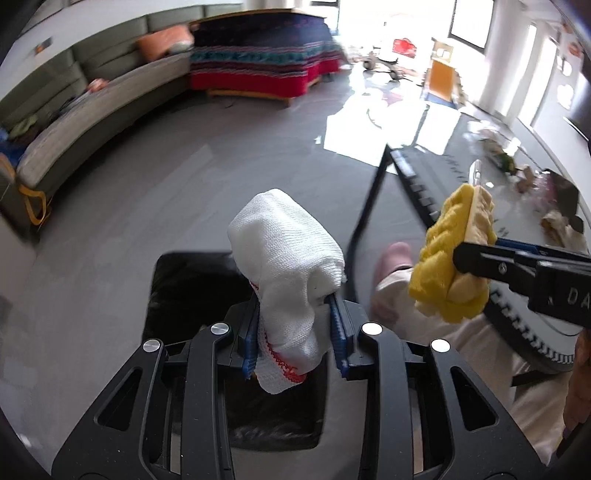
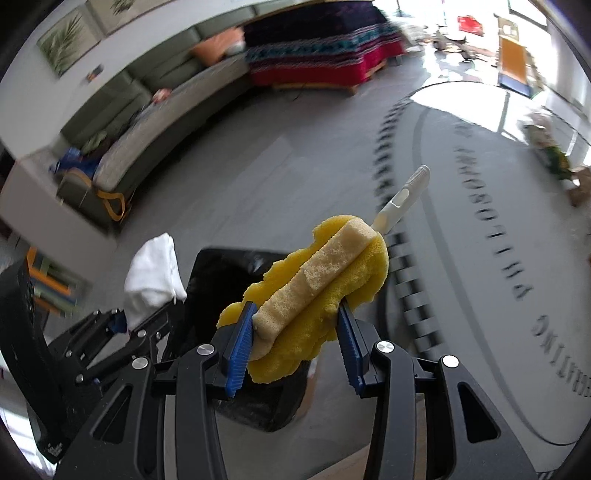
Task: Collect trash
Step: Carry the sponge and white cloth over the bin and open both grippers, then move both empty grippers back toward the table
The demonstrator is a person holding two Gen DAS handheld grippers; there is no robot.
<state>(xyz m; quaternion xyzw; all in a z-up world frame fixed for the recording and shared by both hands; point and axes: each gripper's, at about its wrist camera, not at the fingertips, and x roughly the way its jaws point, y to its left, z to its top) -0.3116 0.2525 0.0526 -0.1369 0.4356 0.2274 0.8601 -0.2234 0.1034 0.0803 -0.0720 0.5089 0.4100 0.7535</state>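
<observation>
left gripper [image 1: 295, 325]: clamped on white cloth [image 1: 284, 251] with red stitching
right gripper [image 2: 295, 343]: clamped on yellow sponge brush [image 2: 317, 295]
below: black bin [image 2: 236, 266]
table [image 2: 480, 229] lettering: blurred, unreadable

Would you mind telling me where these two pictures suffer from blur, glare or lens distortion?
Left wrist view: the sofa and far room are smeared, the window area is blown out, while the white cloth stays sharp. Right wrist view: the yellow sponge is crisp, the table lettering streaks, and the fisheye bends the walls.
</observation>
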